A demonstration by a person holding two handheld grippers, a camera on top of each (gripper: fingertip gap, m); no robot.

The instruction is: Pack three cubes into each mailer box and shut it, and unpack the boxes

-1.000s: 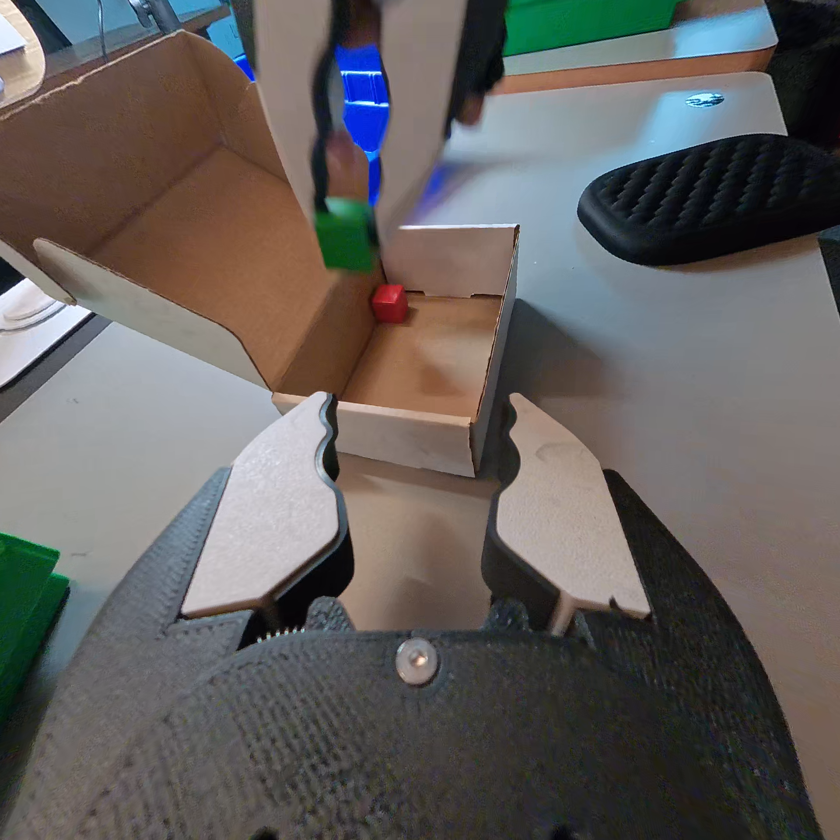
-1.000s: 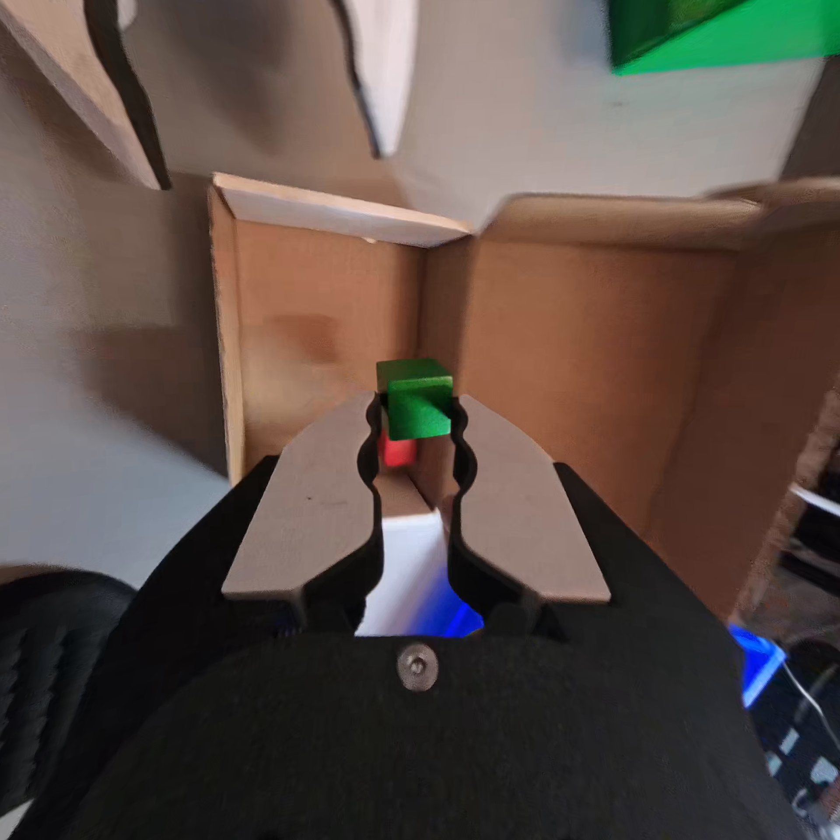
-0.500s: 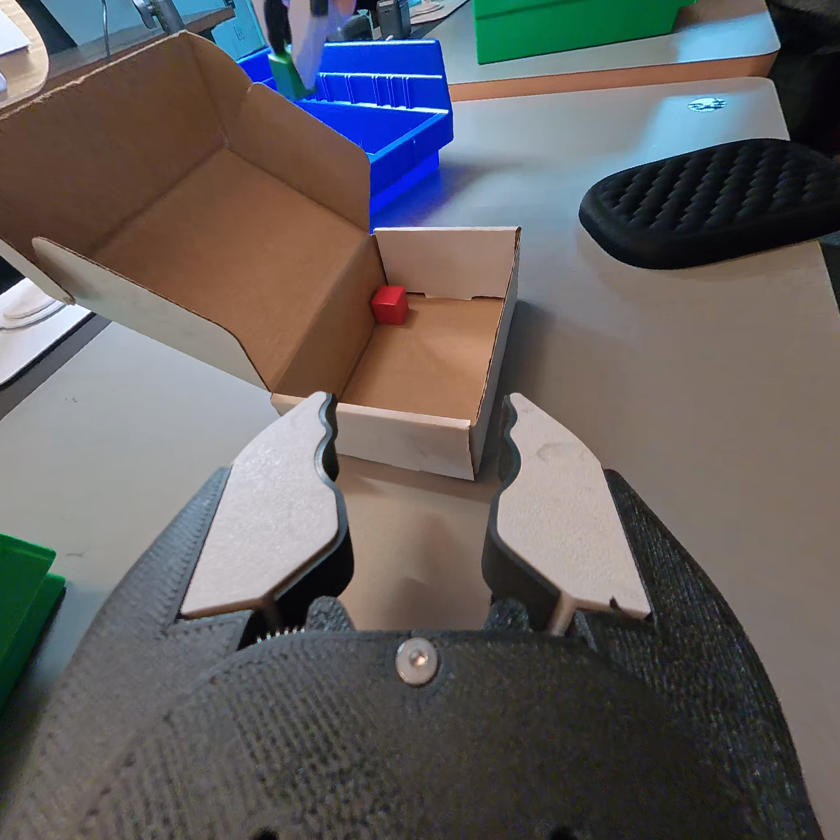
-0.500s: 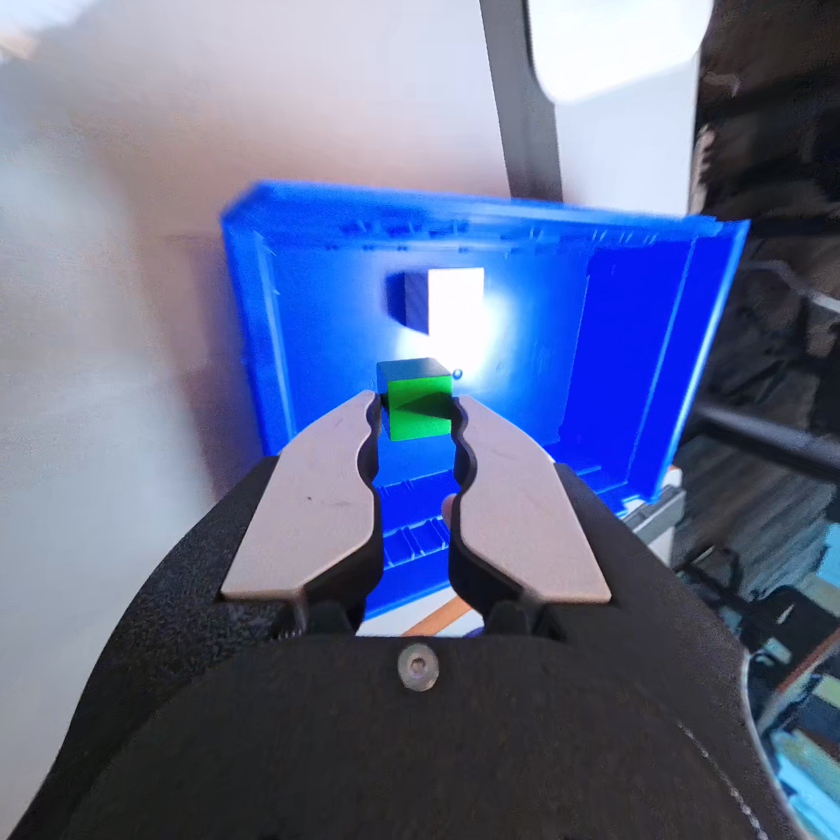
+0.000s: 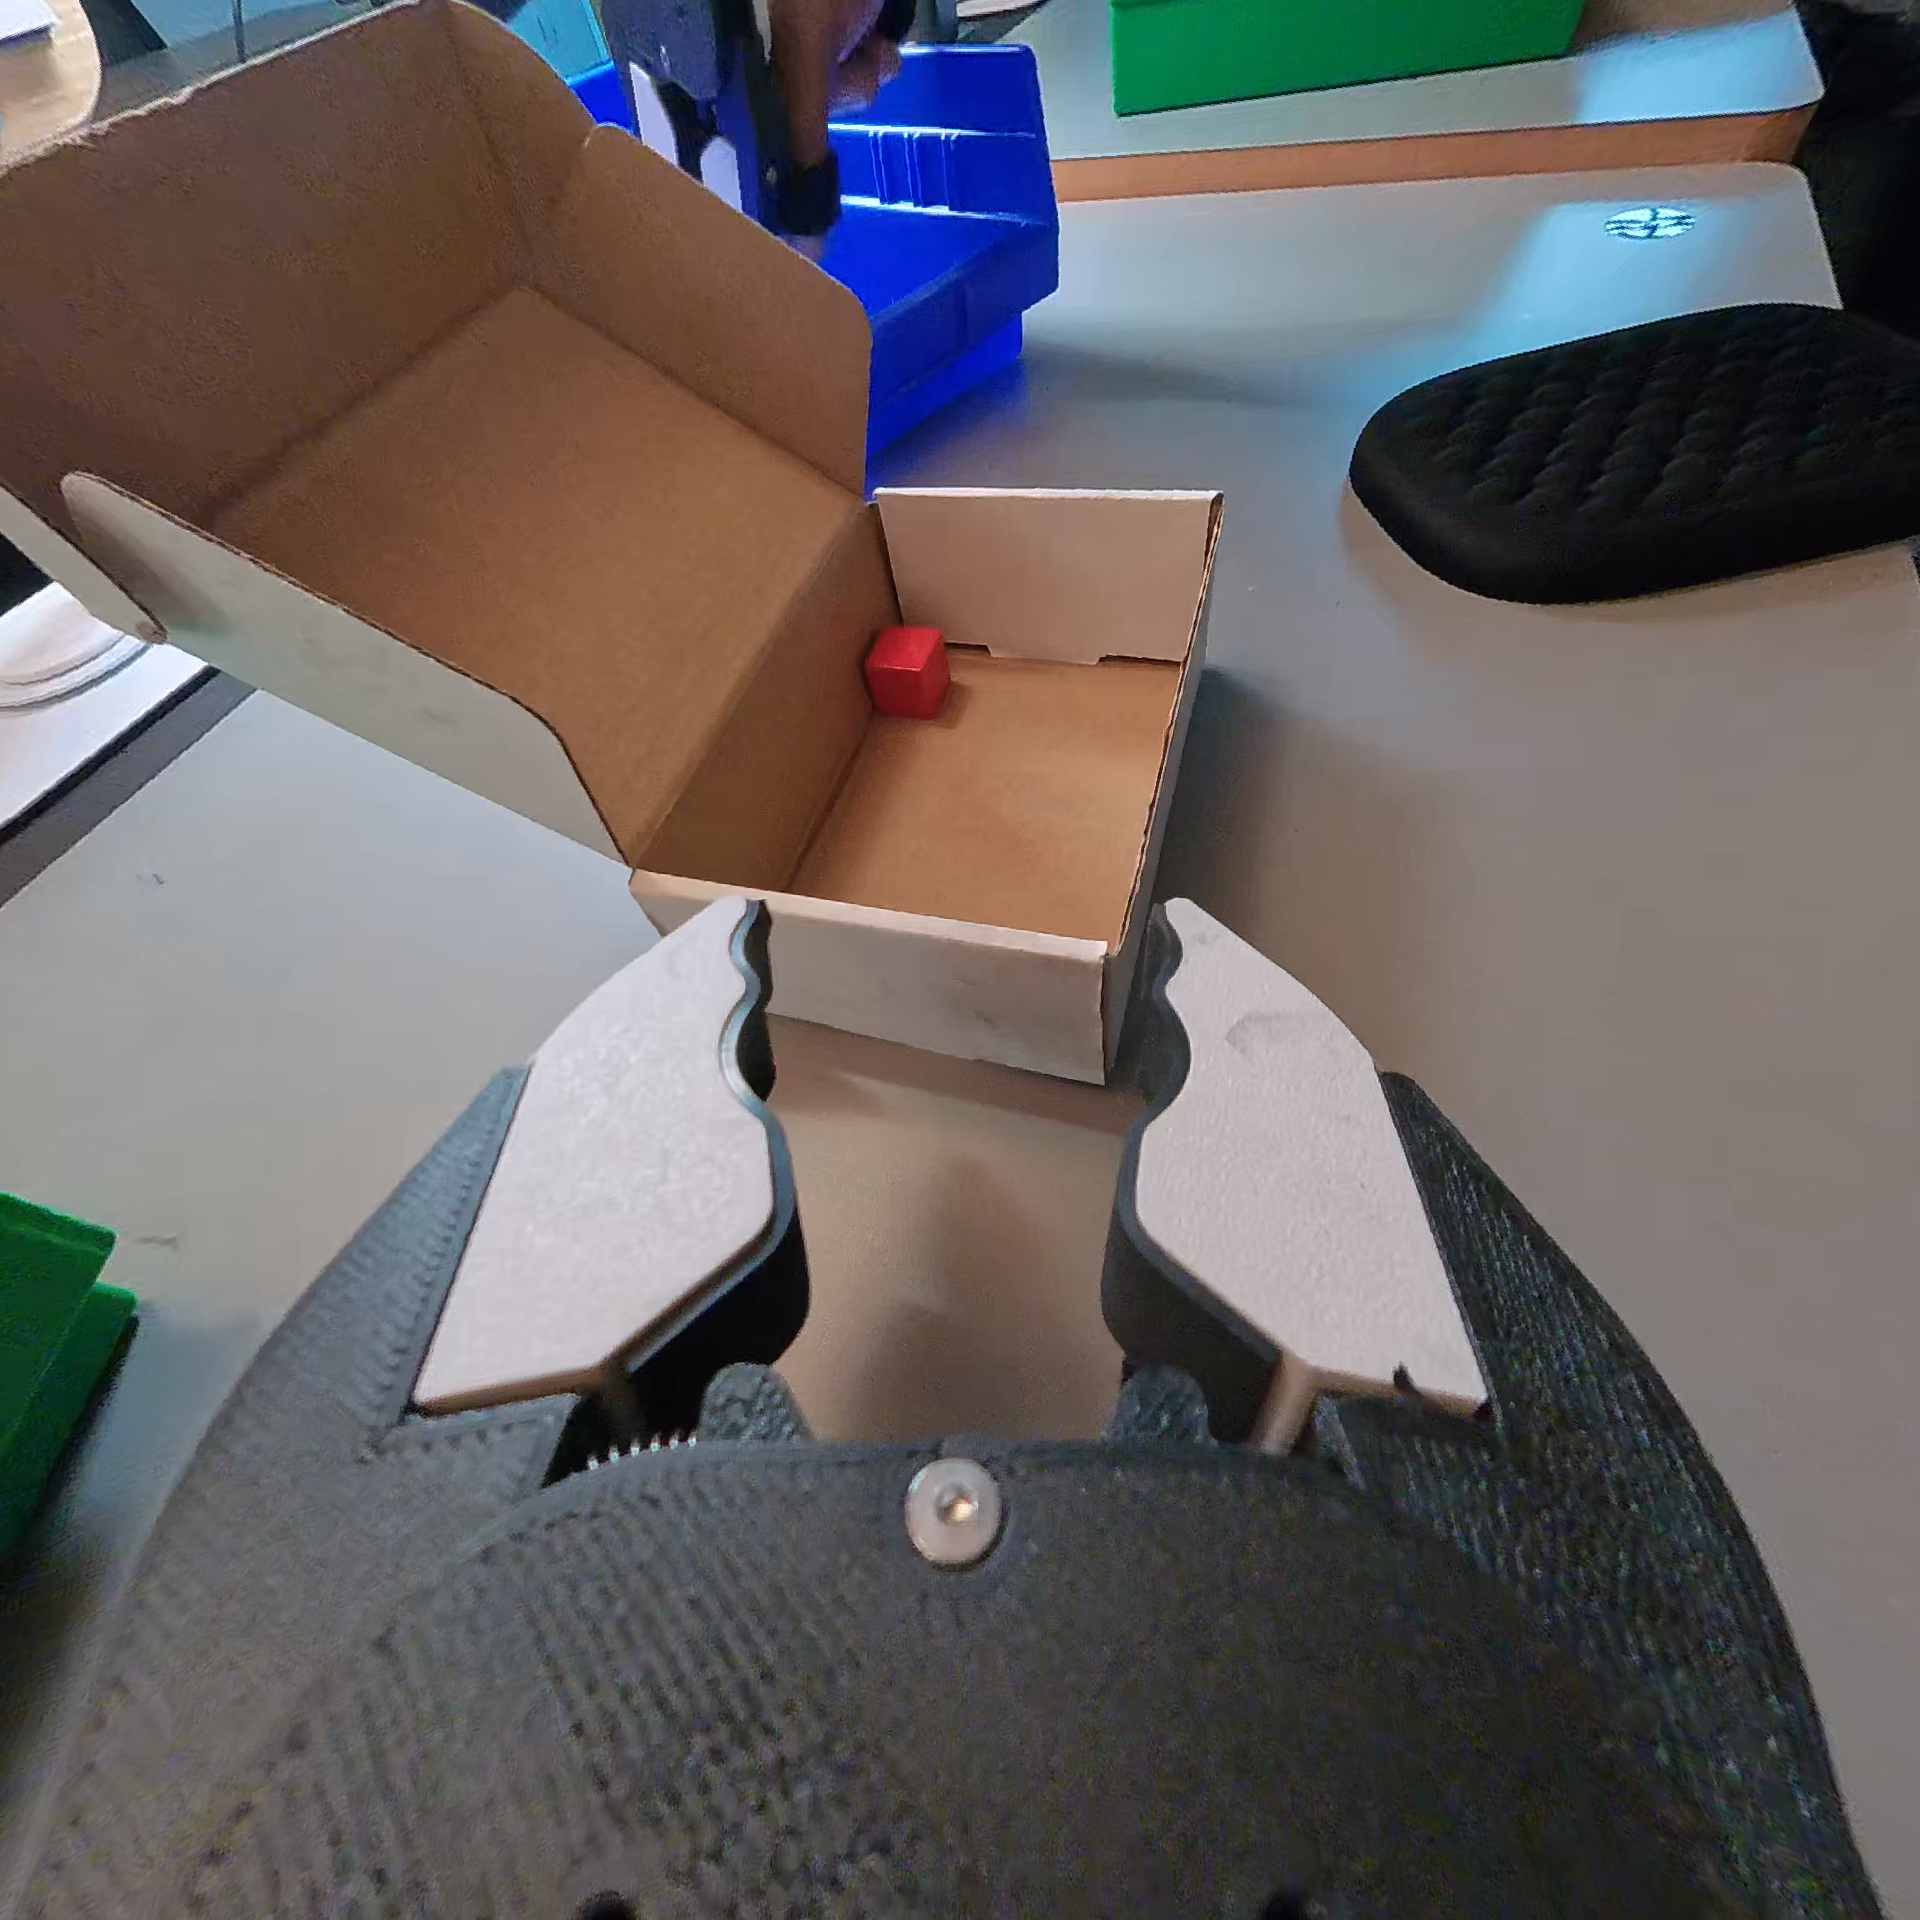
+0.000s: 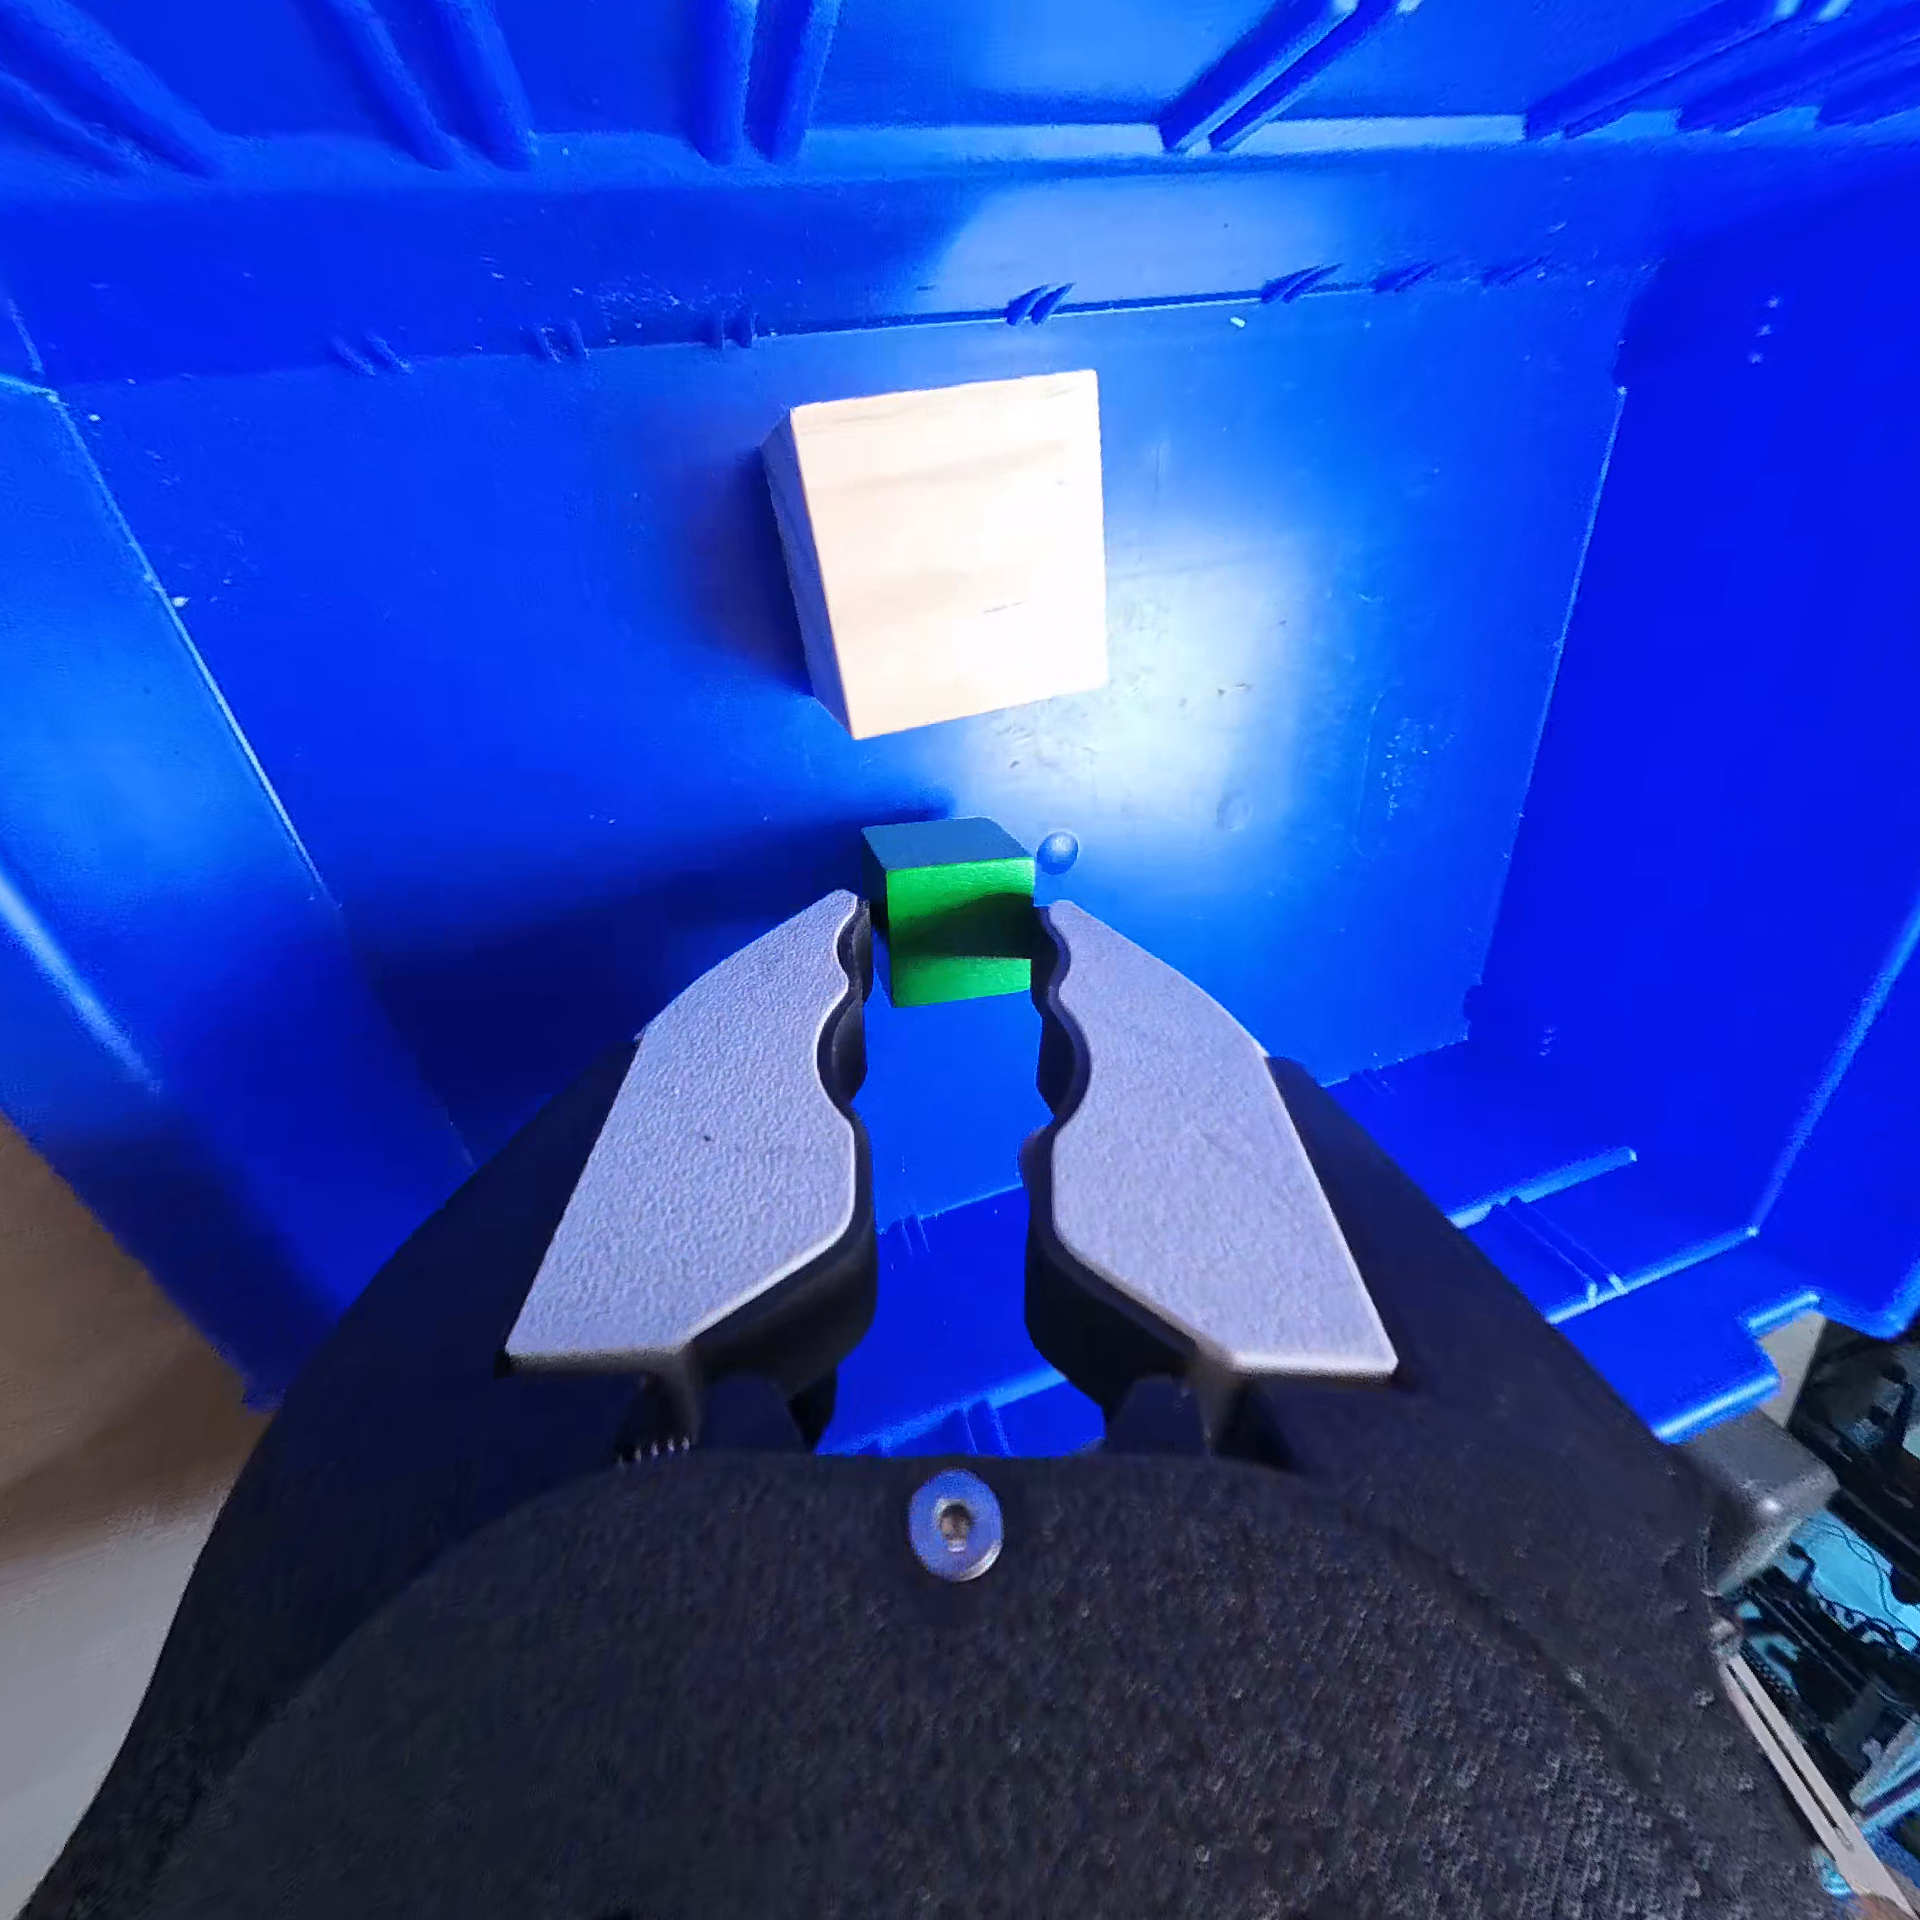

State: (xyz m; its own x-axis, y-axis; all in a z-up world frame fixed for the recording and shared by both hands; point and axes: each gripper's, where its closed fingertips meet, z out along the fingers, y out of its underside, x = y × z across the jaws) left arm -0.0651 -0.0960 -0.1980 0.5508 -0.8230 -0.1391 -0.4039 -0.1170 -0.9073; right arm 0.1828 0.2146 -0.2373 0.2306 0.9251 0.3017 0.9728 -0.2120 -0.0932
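An office-like workspace: grey desks [image 5: 1455, 935], blue parts bin [image 5: 935, 260], green storage boxes [image 5: 1340, 47], black chair pad [image 5: 1662, 447].

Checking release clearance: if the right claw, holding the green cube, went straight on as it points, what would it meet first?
Likely the blue bin floor; the wooden block lies just off that line, though depth is unclear.

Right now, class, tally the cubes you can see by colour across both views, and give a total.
Red cube, lying in the open mailer box: 1
Green cube, held by the right hand-held gripper over the blue bin: 1
Plain wooden cube, lying in the blue bin: 1
Total: 3
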